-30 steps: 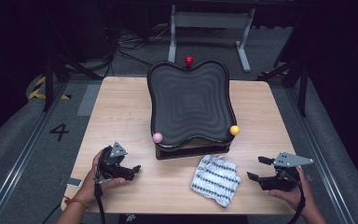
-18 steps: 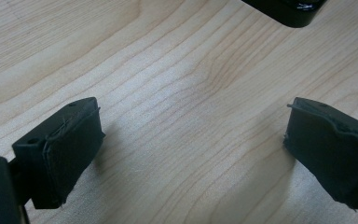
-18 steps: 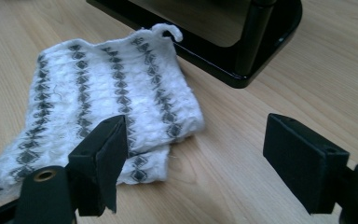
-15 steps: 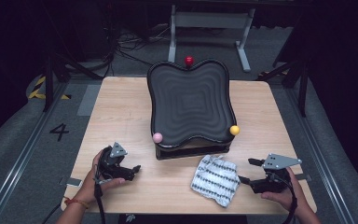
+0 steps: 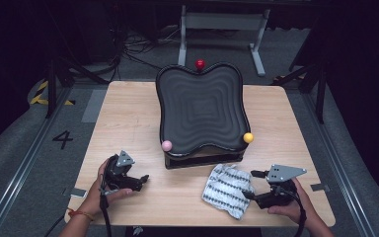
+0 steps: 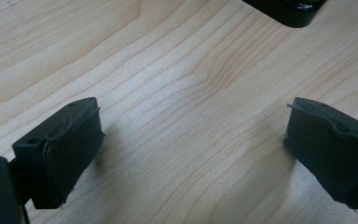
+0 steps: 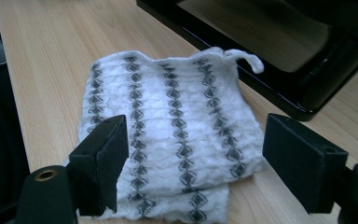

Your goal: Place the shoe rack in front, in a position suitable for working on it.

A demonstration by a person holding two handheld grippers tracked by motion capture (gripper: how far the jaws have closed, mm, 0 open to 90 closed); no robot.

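A folded white cloth with black diamond stripes (image 5: pixel 225 189) (image 7: pixel 177 135) lies near the table's front edge, just in front of a black wavy tray (image 5: pixel 197 106). My right gripper (image 5: pixel 250 184) (image 7: pixel 193 163) is open at the cloth's right edge, its jaws standing either side of the cloth in the right gripper view. At the front left my left gripper (image 5: pixel 142 179) (image 6: pixel 191 149) rests open on bare wood, nothing between its jaws. On the tray's rim sit a pink ball (image 5: pixel 166 145), an orange ball (image 5: pixel 247 137) and a red ball (image 5: pixel 199 63).
The wooden table (image 5: pixel 123 123) is bare left of the tray. The tray's black base (image 7: pixel 279 84) rises close behind the cloth. Beyond the table stand a metal frame (image 5: pixel 222 22) and floor cables.
My right gripper has moved left along the front edge, up to the cloth's right side. The left gripper and the cloth have stayed still.
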